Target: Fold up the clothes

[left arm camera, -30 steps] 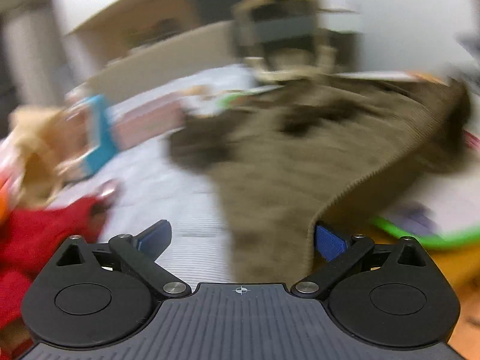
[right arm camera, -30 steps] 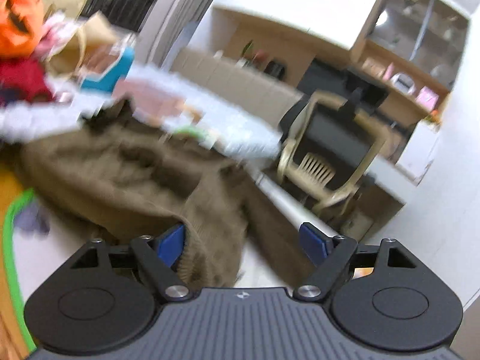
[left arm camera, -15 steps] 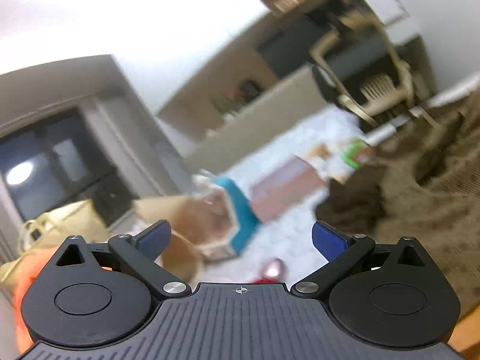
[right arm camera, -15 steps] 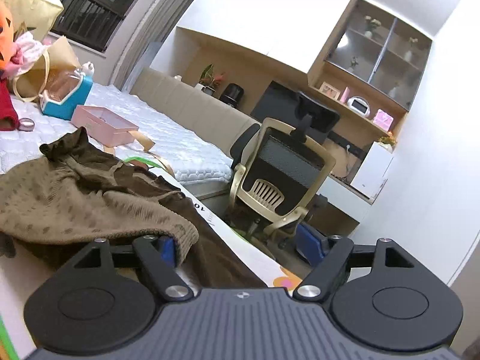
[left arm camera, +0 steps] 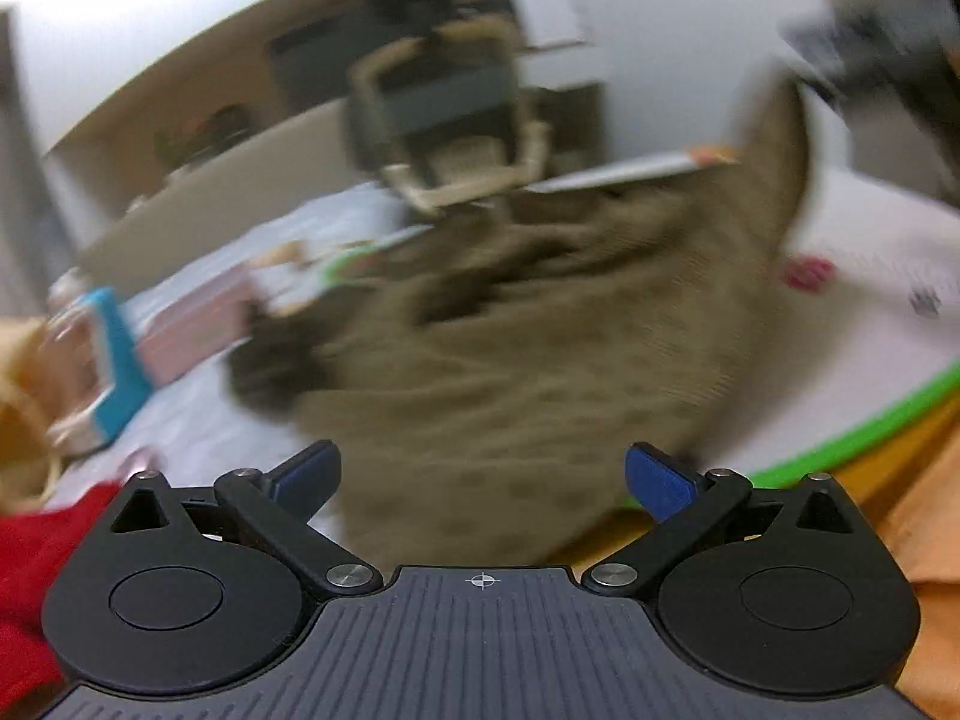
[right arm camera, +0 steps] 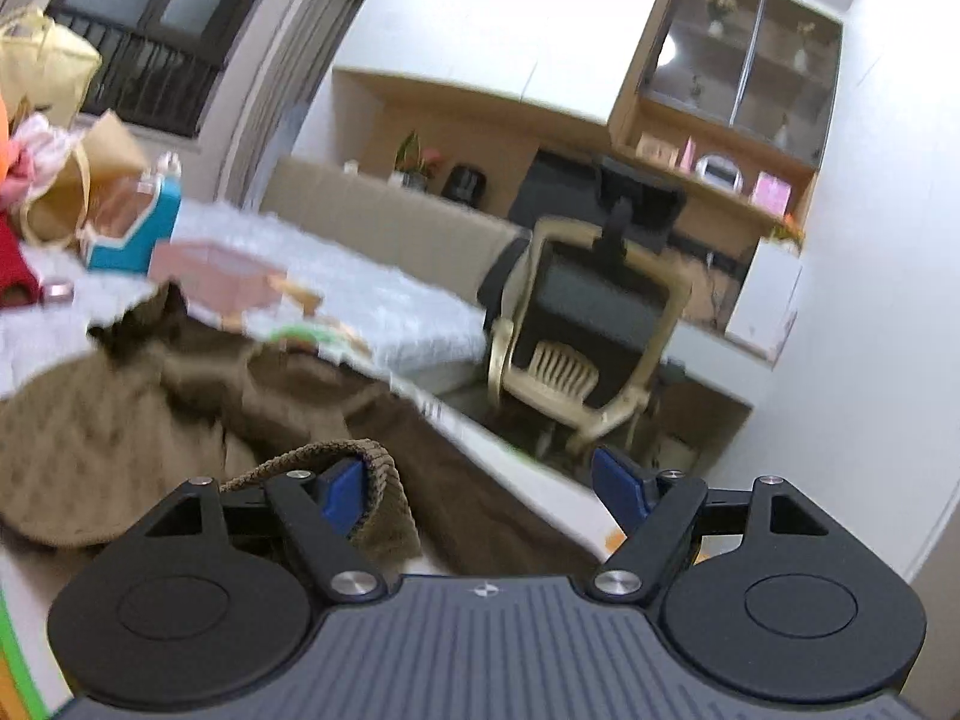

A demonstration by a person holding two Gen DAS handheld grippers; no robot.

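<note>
No writing is legible. Left gripper [left arm camera: 480, 480] gapes wide above the sweater [left arm camera: 528, 348]; only the right gripper [right arm camera: 486, 483], also wide, shows ribbed hem draped over its left finger [right arm camera: 342, 492].

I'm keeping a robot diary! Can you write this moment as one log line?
task: fold clothes | left gripper: open, over brown sweater | right gripper: open, sweater hem draped on one finger | fold: not done

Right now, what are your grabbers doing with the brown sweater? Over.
Left gripper open, over the brown sweater. Right gripper open, ribbed hem draped over one finger. Sweater unfolded. Nothing blocking.
</note>
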